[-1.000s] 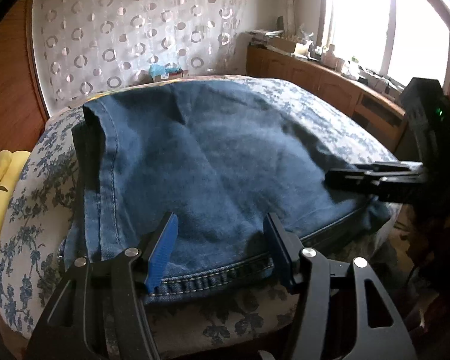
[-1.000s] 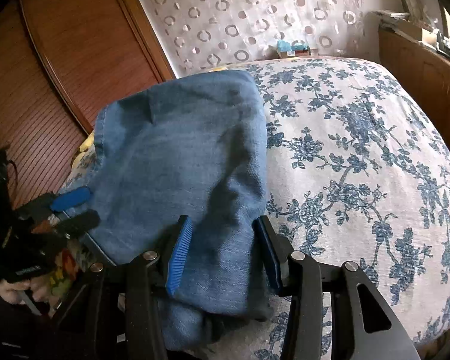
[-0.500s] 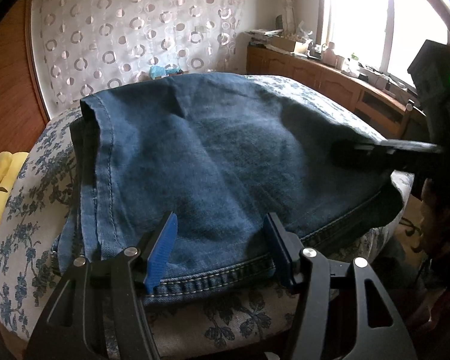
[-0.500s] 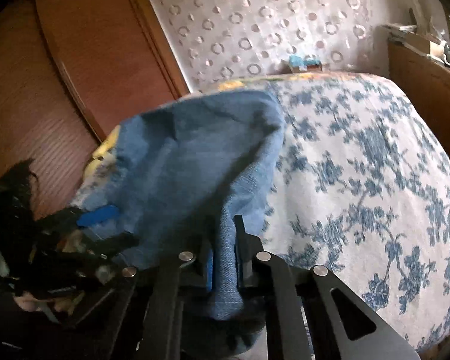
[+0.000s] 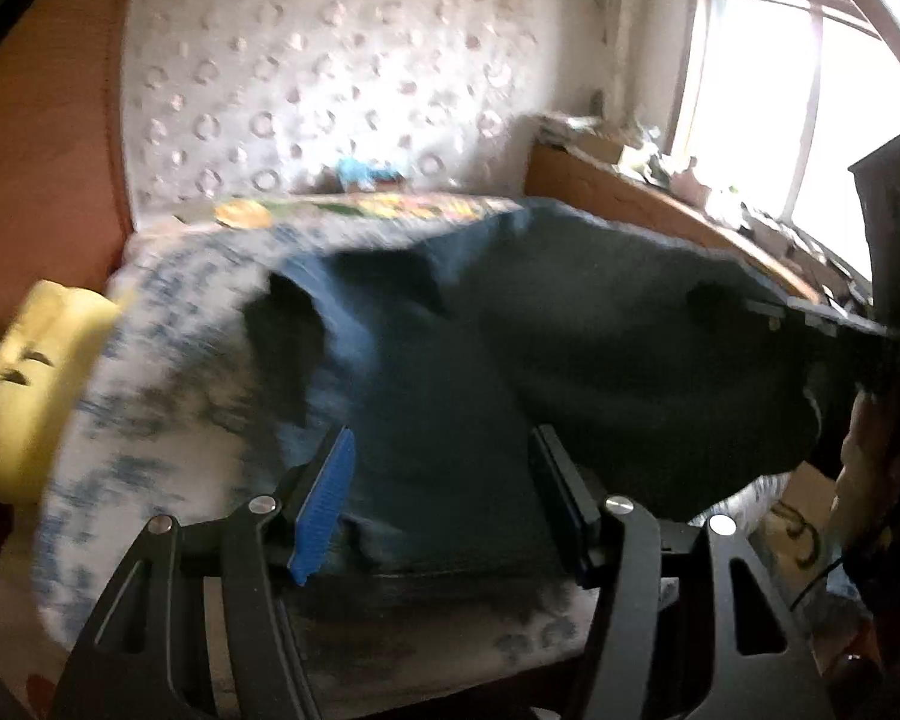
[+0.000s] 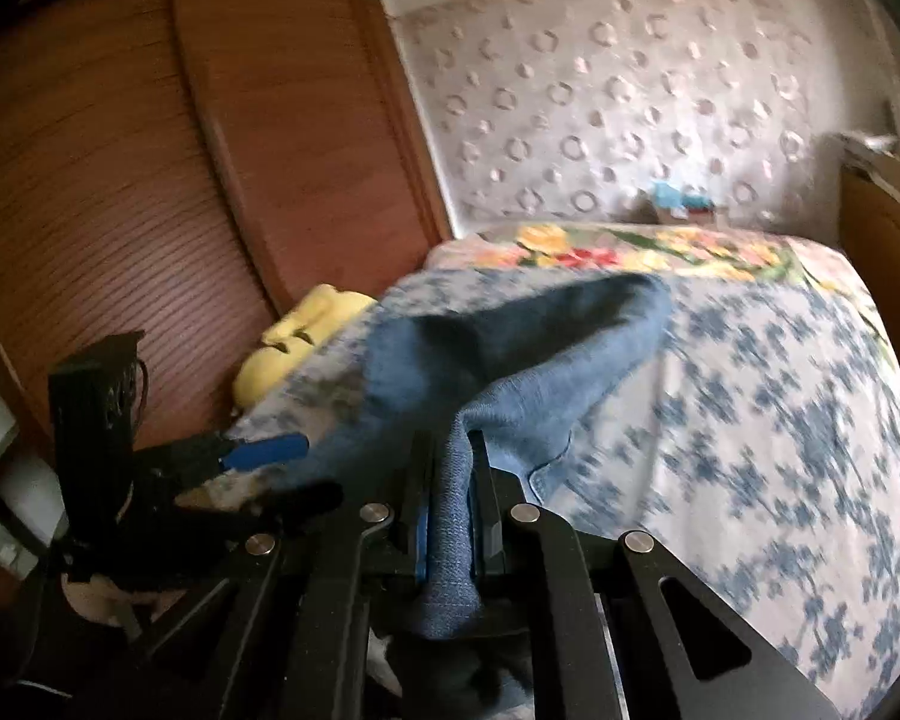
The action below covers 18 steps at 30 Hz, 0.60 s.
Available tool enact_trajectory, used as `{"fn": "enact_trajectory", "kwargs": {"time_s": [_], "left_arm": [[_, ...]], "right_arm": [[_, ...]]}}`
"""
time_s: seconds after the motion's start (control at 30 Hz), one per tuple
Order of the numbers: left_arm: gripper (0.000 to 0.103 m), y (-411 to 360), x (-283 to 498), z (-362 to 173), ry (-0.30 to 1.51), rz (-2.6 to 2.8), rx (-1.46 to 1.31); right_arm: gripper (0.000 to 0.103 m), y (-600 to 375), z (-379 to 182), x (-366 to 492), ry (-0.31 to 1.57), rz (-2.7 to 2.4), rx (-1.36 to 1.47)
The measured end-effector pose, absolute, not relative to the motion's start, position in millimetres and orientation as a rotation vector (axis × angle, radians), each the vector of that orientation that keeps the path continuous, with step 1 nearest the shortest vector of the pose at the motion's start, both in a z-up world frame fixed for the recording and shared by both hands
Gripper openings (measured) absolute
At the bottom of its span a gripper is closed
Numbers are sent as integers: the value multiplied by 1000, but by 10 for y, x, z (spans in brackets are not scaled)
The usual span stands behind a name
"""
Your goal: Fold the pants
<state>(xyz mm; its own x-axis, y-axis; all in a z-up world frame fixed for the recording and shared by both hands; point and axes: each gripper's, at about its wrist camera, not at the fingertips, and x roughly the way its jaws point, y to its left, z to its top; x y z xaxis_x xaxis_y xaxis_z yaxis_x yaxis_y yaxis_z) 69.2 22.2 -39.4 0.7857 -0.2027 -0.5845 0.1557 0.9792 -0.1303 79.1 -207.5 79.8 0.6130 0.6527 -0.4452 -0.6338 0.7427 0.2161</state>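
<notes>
Right claw [image 6: 450, 516]: jaws together, clamped on a bunched fold of the jeans [image 6: 510, 354]. The denim stands pinched between the pads and rises off the bed [image 6: 780, 420] right at the claw, then slopes away forward to where the rest lies on the flowered cover.

Left claw [image 5: 444, 498]: jaws apart, not pressing anything. The hem edge of the jeans [image 5: 450, 420] sits in the gap between the blue pad and the black one, cloth loose there. View is smeared, so whether the pads brush the cloth I cannot tell.

Where the jeans lie: straight ahead of both claws, long axis running away from them toward the far wall with the ring-patterned covering [image 6: 630, 90]. Near edge at the claws, far end up the bed. From the left claw, the right claw shows off to the right, its fingers at the raised corner of the denim. From the right claw, the left one shows off to the left, blue pad beside the near edge.

Judgement: only one near corner is held. The fold turns on carrying the near edge forward along that long axis onto the far end; for an even lift the left claw likely needs to close on the hem in its gap first, else the cloth will skew toward the right side.

Yellow cushion [image 5: 36, 372] lies left of the left claw, off the jeans.
</notes>
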Motion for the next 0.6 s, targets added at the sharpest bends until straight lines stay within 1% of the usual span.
{"fn": "enact_trajectory", "kwargs": {"time_s": [0.13,0.3,0.47,0.6], "left_arm": [[61,530,522,-179,588,-128,-80],[61,900,352,-26,549,-53,-85],[61,1217,264,16,533,10,-107],[61,1355,257,-13,534,39,-123]], "right_arm": [[9,-1764,867,762,515,804,14],[9,-1304,780,802,532,880,-31],[9,-787,454,846,628,964,-107],[9,-563,161,877,712,997,-163]]}}
